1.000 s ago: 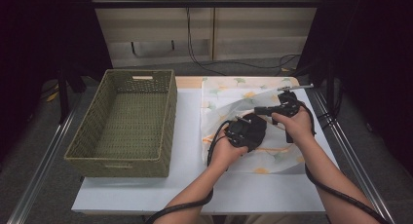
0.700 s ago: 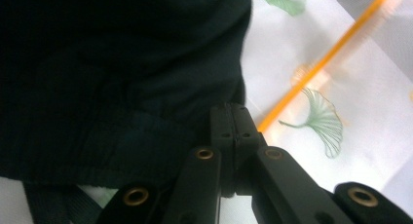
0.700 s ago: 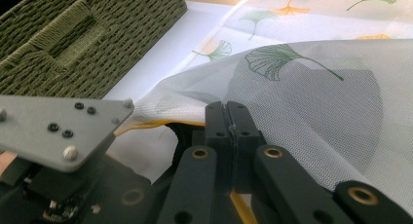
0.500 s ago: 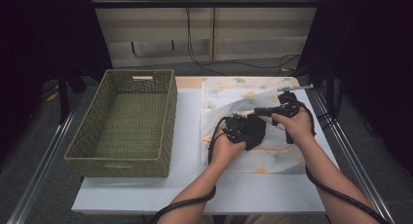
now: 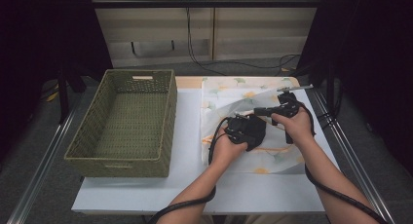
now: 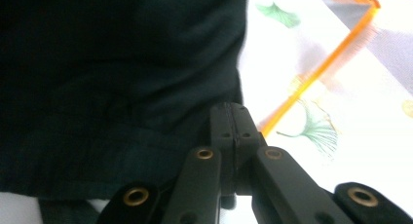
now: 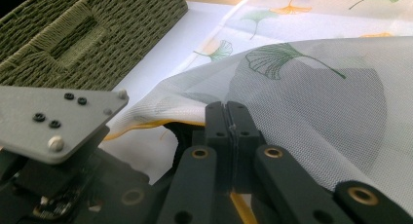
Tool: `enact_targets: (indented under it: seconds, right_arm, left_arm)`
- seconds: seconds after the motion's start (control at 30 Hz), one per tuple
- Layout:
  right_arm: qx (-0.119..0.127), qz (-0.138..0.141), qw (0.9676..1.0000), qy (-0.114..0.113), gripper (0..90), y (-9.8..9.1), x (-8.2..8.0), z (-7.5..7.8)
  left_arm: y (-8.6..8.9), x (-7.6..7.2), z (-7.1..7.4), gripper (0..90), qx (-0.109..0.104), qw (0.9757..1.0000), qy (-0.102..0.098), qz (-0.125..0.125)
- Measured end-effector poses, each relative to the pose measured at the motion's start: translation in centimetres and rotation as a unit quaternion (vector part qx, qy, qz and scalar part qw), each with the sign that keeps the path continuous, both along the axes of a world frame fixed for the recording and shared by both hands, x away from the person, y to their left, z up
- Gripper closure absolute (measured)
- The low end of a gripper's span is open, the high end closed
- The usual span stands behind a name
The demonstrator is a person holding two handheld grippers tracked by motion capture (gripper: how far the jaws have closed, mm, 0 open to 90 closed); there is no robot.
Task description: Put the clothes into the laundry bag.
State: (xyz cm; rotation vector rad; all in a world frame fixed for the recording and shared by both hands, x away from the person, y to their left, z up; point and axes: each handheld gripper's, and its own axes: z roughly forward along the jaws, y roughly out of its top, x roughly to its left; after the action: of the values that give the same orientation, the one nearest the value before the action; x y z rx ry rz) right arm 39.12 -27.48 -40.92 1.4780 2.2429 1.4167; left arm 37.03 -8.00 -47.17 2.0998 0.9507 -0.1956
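Right gripper view: the right gripper (image 7: pixel 229 117) is seen with its jaws pressed fully together on the lifted edge of a sheer mesh bag (image 7: pixel 311 102) printed with ginkgo leaves and trimmed in orange. The left gripper (image 6: pixel 233 121) is likewise closed tight, its jaws nipping a dark garment (image 6: pixel 122 87) that lies on the bag. From the high view, both grippers are held close together over the bag, which is spread on the right half of the white tabletop (image 5: pixel 187 131). A green woven basket (image 5: pixel 127 121) stands well apart on the left.
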Motion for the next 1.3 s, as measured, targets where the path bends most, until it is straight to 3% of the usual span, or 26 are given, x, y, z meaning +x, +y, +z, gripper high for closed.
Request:
enact_targets:
  seconds: [0.1, 0.23, 0.27, 0.33, 0.4, 0.73, 0.83, 1.3]
  right_arm:
    - [0.0, 0.0, 1.0, 0.001, 89.7, 0.0, 0.0, 0.0]
    - [0.0, 0.0, 1.0, 0.001, 89.7, 0.0, -0.1, 0.0]
    - [0.0, 0.0, 1.0, 0.002, 89.7, 0.0, -0.1, 0.0]
    - [0.0, 0.0, 1.0, 0.001, 89.7, 0.0, -0.1, 0.0]
    - [0.0, 0.0, 1.0, 0.001, 89.7, 0.1, -0.1, 0.0]
    - [0.004, 0.008, 0.9999, 0.005, 89.7, 0.0, -0.2, -0.1]
    - [0.005, 0.007, 1.0, 0.004, 89.7, 0.0, -0.2, -0.1]
    - [0.007, 0.008, 0.9999, 0.004, 89.7, -0.3, -0.3, 0.0]
  left_arm:
    - [-0.1, -0.2, -0.3, 90.0, 0.009, 0.9998, 0.001, -0.019]
    - [-0.4, -0.5, -0.6, 90.0, 0.003, 0.9998, 0.005, -0.017]
    - [-0.4, -0.5, -0.6, 90.0, 0.014, 0.9995, 0.001, -0.029]
    - [-0.5, -0.6, -0.8, 90.0, 0.017, 0.9992, 0.007, -0.034]
    - [-0.6, -0.6, -1.0, 90.0, 0.004, 0.9998, 0.011, -0.015]
    - [-0.3, 0.3, -1.2, 90.0, 0.001, 0.9997, -0.007, 0.022]
    - [-0.2, 0.6, -1.2, 90.0, 0.007, 0.9997, -0.013, 0.022]
    - [0.4, 2.1, -0.8, 90.0, 0.0, 0.9971, -0.03, 0.071]
